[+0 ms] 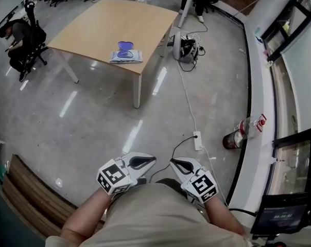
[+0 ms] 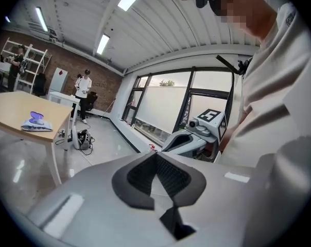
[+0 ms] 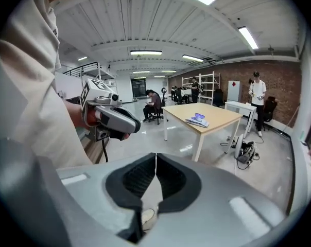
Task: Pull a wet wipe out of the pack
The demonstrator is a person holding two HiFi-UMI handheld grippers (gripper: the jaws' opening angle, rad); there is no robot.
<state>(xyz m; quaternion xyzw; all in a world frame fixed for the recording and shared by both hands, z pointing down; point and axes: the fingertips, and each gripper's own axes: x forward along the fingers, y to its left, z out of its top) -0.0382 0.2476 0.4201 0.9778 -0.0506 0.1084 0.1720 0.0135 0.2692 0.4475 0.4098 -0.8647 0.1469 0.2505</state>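
Fingers (image 2: 136, 181) clenched, empty, on left gripper (image 1: 145, 162) and right gripper (image 1: 178, 164). White wet-wipe pack with purple lid (image 1: 126, 54) on light wooden desk (image 1: 93, 30) sits well ahead of them. Step: approach. Next: close in, open up.

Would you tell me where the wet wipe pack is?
Upper centre of the head view, the wet wipe pack lies on the wooden table, near its front edge.

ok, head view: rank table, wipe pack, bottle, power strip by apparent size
1. Table, clearly largest.
2. Wipe pack and bottle look about alike; the bottle is nearer the camera, so unranked.
3. Power strip, smallest.
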